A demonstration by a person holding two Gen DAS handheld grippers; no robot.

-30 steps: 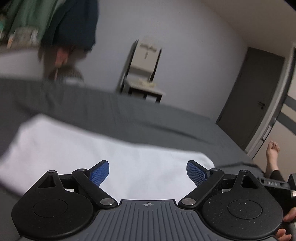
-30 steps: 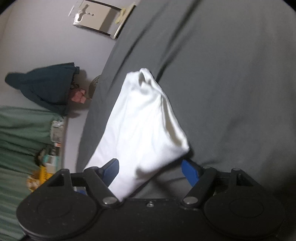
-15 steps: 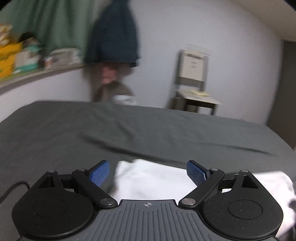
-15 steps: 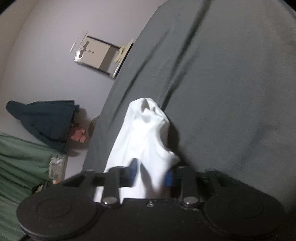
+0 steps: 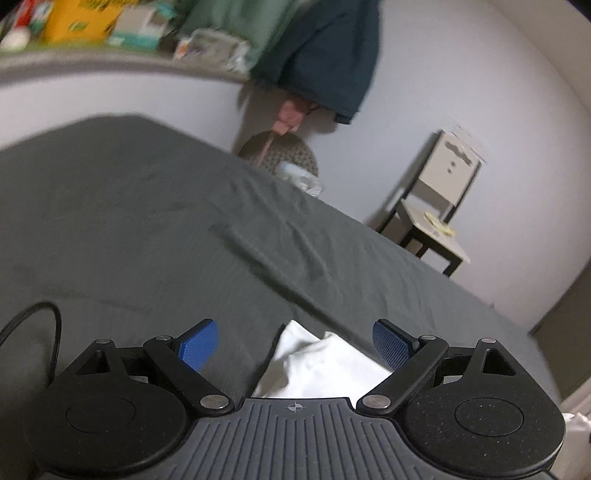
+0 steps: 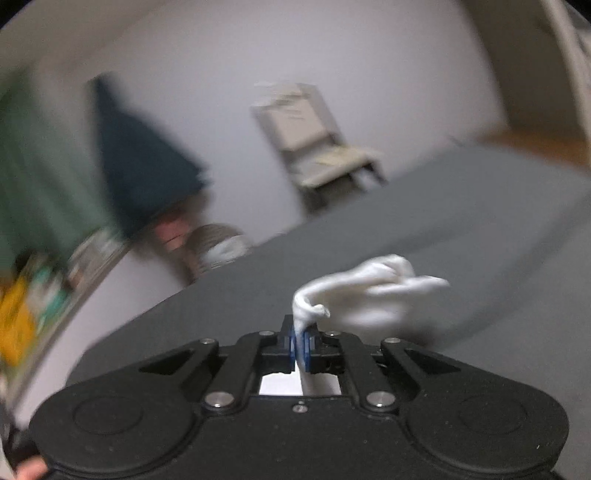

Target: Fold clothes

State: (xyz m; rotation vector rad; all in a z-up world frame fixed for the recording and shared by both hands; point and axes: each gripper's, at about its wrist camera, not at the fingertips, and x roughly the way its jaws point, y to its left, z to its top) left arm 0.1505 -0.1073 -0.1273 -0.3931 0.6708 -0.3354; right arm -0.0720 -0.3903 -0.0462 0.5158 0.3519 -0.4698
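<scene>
A white garment [image 5: 317, 365] lies on the dark grey bed sheet [image 5: 155, 229]. In the left wrist view my left gripper [image 5: 295, 341] is open, its blue pads spread wide, with a bunched corner of the garment just below and between them. In the right wrist view my right gripper [image 6: 300, 341] is shut on a fold of the white garment [image 6: 373, 295], which bunches up past the pads above the sheet [image 6: 480, 221]. The rest of the garment is hidden under both grippers.
A chair [image 5: 439, 206] stands against the far wall beyond the bed. A dark blue garment [image 5: 325, 59] hangs beside green curtains above a round basket [image 5: 284, 157]. A shelf with boxes [image 5: 85, 22] runs along the left wall. A black cable [image 5: 44, 325] lies on the sheet.
My right gripper closed on the white garment and swung up, lifting it. My left gripper stayed open and turned left across the bed, so less of the garment shows.
</scene>
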